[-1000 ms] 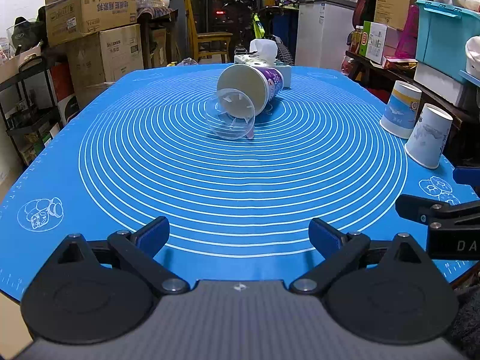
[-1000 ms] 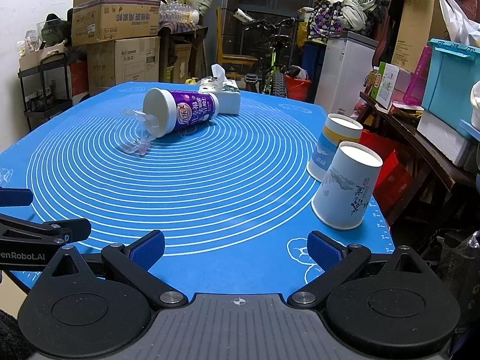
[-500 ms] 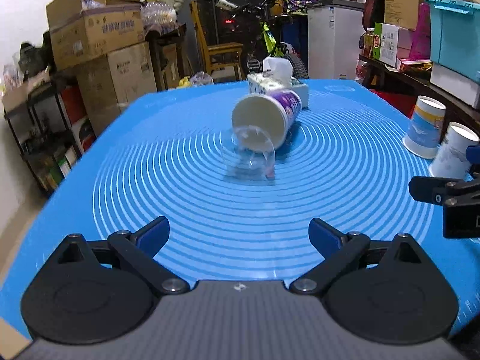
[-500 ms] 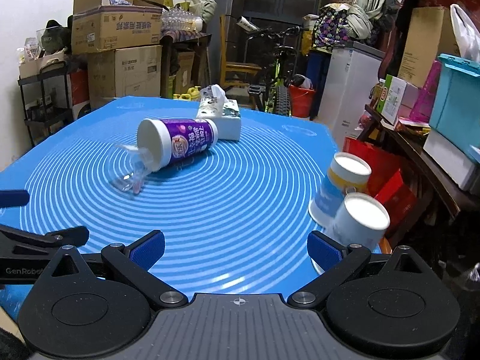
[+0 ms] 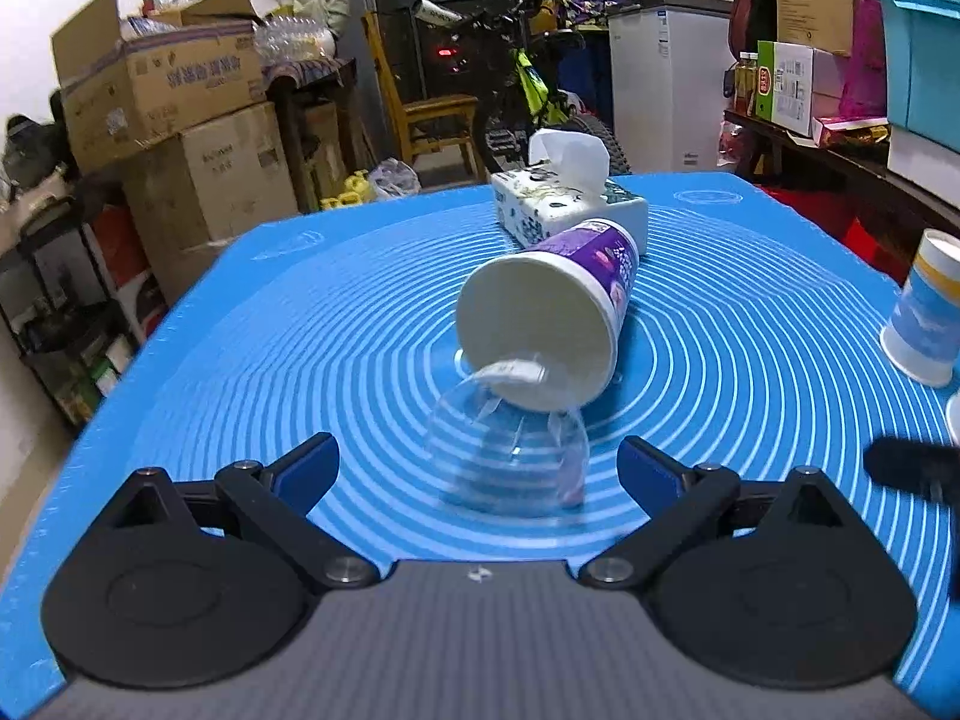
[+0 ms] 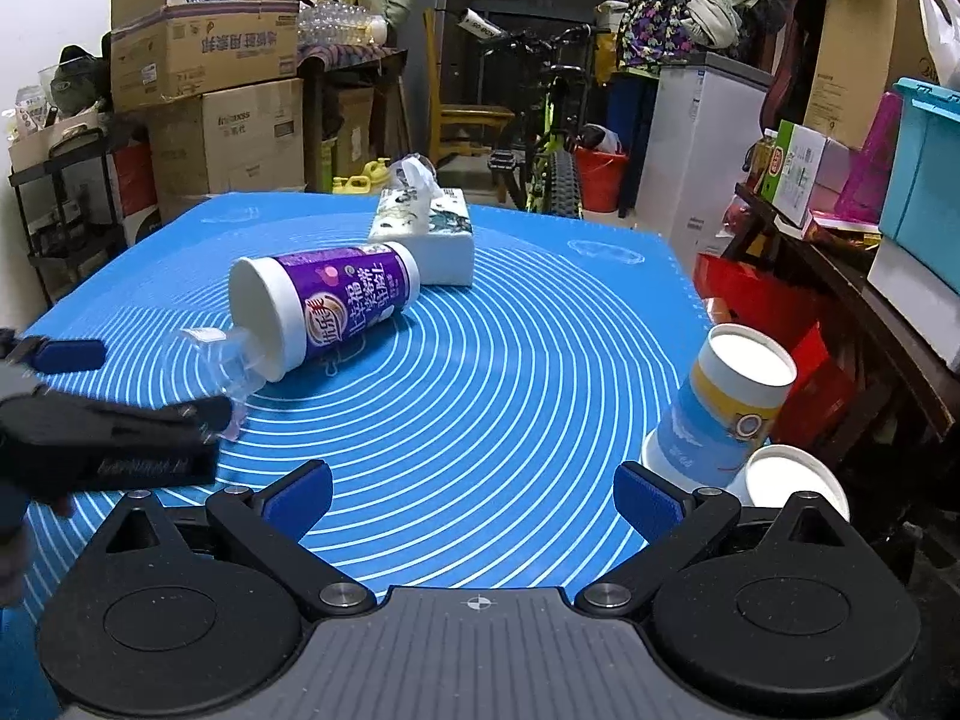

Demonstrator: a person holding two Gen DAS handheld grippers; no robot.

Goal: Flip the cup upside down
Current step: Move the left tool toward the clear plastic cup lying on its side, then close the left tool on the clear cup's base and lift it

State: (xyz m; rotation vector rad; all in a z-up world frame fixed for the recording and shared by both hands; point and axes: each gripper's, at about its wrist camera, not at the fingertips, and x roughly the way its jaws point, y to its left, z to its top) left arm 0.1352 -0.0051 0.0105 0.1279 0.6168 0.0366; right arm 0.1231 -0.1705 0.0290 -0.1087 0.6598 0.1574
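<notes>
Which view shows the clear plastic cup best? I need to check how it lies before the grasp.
The left wrist view: the clear plastic cup lies on its side, centred ahead of the open left gripper, against the purple cup. In the right wrist view the clear cup is small, at the left, partly hidden by the left gripper.

Cluttered storeroom around a bench covered by a blue ringed mat [image 6: 540,360].
A tissue box [image 6: 441,231] sits at the mat's far side; stacked cardboard boxes [image 6: 204,66] stand left, a bicycle [image 6: 552,138] and white freezer [image 6: 702,138] behind.
</notes>
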